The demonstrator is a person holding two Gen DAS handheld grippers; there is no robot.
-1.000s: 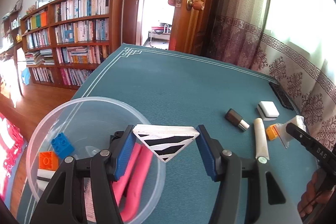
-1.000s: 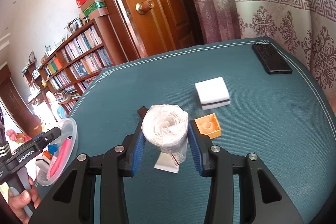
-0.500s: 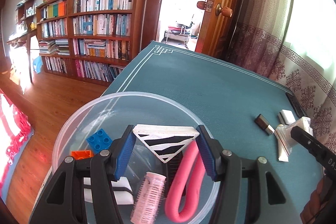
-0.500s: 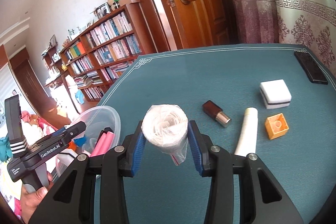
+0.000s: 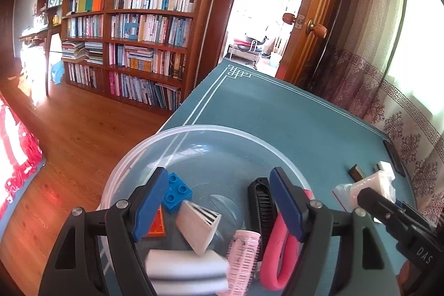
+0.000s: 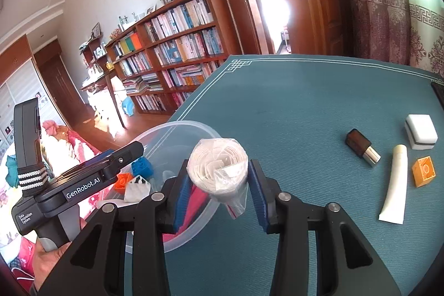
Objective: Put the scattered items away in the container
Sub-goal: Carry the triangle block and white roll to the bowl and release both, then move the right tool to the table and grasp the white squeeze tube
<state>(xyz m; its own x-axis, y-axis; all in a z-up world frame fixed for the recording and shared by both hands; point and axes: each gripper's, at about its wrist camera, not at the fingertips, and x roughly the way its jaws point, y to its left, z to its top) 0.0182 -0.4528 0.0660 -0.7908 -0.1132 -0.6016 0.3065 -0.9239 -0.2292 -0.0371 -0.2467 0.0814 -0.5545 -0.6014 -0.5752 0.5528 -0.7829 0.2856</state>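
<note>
Left wrist view: half a second back my left gripper [image 5: 219, 201] was pinching the zebra-striped wedge [image 5: 197, 226] over the tub [image 5: 177, 131]. Now its fingers are spread with nothing between them, and the wedge sits tilted inside the tub at about 6 o'clock of the floor, leaning on the white sponge [image 5: 188, 272]. So that piece is delivered. Round it lie the blue brick [image 5: 177, 192] at 9 o'clock, an orange piece [image 5: 157, 225] below it, the pink roller [image 5: 244, 254], the black comb [image 5: 263, 210] and the pink loop [image 5: 280, 254] toward 4 o'clock. At 3 o'clock my other tool comes in with its bagged roll.

Right wrist view: my right gripper [image 6: 219, 182] pinches the bagged white roll [image 6: 217, 165] on both sides, the bag's tail hanging below. A second ago it was over the middle of the table; now it hangs at the tub's rim, at roughly its 3 o'clock edge, the left tool beside it at 9 o'clock. Out on the table [image 6: 305, 90], from 2 to 3 o'clock, wait the brown bottle [image 6: 360, 147], the white block [image 6: 420, 131], the white tube [image 6: 395, 182] and the orange brick [image 6: 424, 171]. I judge the roll goes in next, once the left tool clears; four pieces remain after it.
</note>
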